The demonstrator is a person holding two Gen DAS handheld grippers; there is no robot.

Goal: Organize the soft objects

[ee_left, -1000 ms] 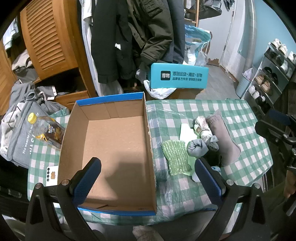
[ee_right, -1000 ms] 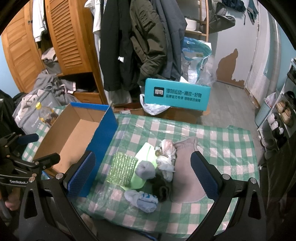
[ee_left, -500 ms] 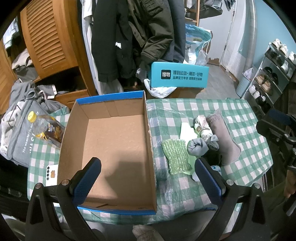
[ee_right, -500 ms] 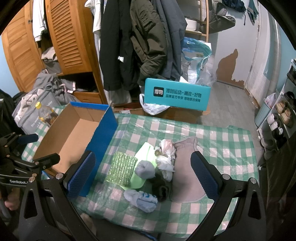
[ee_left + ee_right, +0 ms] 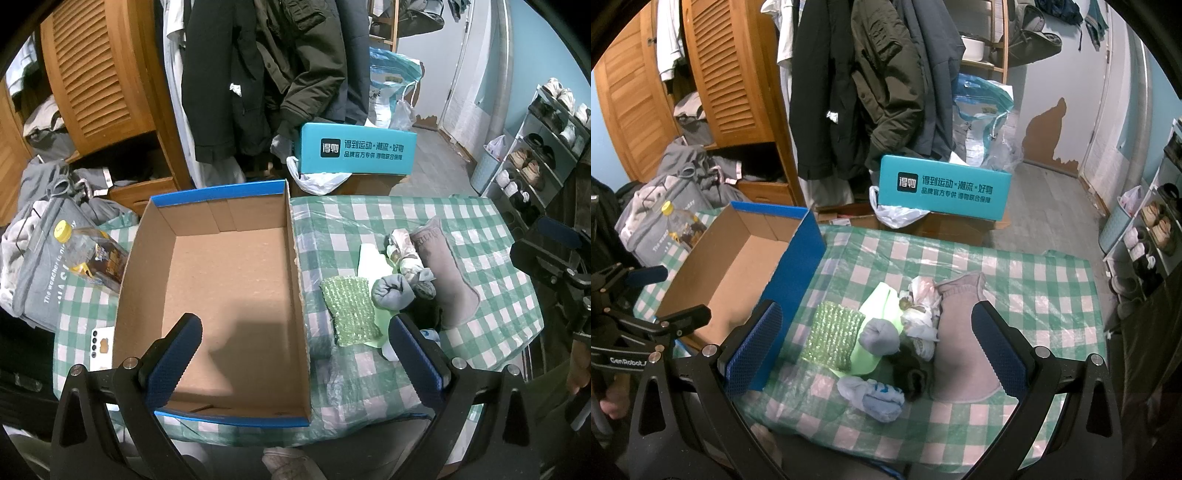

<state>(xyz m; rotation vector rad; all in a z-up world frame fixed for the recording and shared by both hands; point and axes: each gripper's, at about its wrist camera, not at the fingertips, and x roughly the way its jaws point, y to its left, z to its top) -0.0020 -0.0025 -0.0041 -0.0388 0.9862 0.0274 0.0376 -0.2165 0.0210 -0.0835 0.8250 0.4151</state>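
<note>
The left gripper [image 5: 293,349] hangs with its blue-padded jaws spread wide and nothing between them, poised above the near end of the open brown cardboard box with blue outer walls [image 5: 295,288], whose floor is bare. The right gripper [image 5: 875,345] is just as wide open and just as empty, hovering over the heap of soft things on the green-and-white checked plastic tablecloth [image 5: 1034,273].

That heap sits just right of the box: a green bubble-wrap pad [image 5: 833,338] nearest the box wall, overlapping a pale lime-green flat pouch [image 5: 877,299]. A balled grey sock [image 5: 879,336] rests on the pouch, touching a crumpled white patterned cloth bundle [image 5: 921,314]. Beside that lies a long flat taupe sock [image 5: 960,347], stretched toward the table's near edge. A dark balled item [image 5: 912,374] lies between the grey ball and the taupe sock, and a rolled white-and-light-blue sock [image 5: 875,397] sits closest to the near edge.

Left of the box stand a clear plastic bottle with a yellow cap [image 5: 88,254] and a white phone [image 5: 101,349] lying flat. Beyond the table a teal printed carton [image 5: 943,192] rests on other boxes, below dark hanging coats [image 5: 879,77] and a slatted wooden wardrobe [image 5: 727,70]
</note>
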